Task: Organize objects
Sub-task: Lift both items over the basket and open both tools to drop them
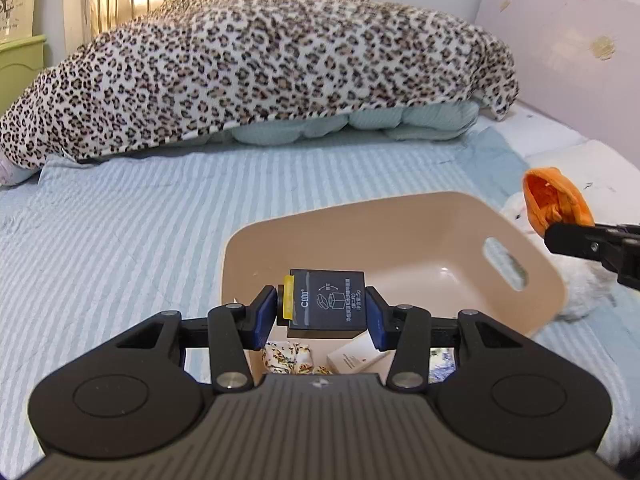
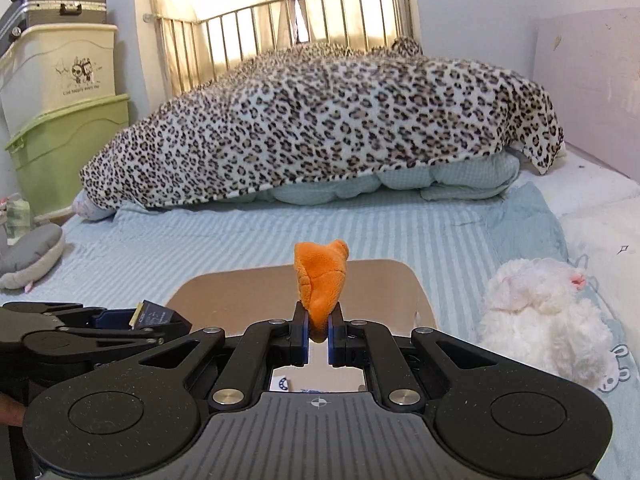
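Note:
My left gripper [image 1: 322, 314] is shut on a small black box with a yellow tab [image 1: 326, 302] and holds it over the near end of a beige plastic bin [image 1: 400, 236] on the bed. The bin holds a patterned packet [image 1: 286, 360] and a white box [image 1: 354, 356]. My right gripper [image 2: 318, 334] is shut on an orange plush toy [image 2: 320, 280] above the bin's near rim [image 2: 248, 280]. In the left wrist view the orange toy [image 1: 556, 202] and the right gripper's fingers [image 1: 588, 242] show at the right edge. The left gripper with its black box [image 2: 154, 314] shows at left in the right wrist view.
A white plush animal [image 2: 540, 316] lies right of the bin. A grey plush [image 2: 30, 256] lies at the bed's left edge. A leopard-print blanket [image 1: 260, 68] over a quilt fills the far bed. Green and cream storage boxes [image 2: 68, 140] stand at left.

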`<state>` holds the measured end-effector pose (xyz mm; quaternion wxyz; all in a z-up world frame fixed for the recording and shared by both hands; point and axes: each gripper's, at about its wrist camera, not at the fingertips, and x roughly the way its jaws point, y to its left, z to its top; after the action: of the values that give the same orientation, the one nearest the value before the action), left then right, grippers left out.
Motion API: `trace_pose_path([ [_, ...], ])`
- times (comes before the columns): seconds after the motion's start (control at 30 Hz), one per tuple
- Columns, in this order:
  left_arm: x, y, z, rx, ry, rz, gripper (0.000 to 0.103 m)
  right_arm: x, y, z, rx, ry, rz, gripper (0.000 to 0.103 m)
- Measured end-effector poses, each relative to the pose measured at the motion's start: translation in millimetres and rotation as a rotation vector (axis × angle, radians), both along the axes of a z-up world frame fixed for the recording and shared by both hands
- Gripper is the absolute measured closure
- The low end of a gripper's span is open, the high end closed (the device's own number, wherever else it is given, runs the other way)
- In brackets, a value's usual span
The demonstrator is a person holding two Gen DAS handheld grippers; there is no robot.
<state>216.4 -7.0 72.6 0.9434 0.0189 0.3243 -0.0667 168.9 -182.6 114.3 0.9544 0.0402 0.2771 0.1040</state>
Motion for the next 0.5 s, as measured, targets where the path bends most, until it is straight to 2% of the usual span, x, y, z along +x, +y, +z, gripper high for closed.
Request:
trace_pose_path([
  [0.33,38.4,-2.3,-37.7,0.033,0.116,0.014,0.055,46.3,6.1,-44.0,-0.042,0.130,-0.014,0.095],
  [0.5,41.9,-9.7,-53.5,0.077,0.140,-0.025,0.055,54.3,9.9,-66.8,-0.067,0.196,-0.014,0.095],
])
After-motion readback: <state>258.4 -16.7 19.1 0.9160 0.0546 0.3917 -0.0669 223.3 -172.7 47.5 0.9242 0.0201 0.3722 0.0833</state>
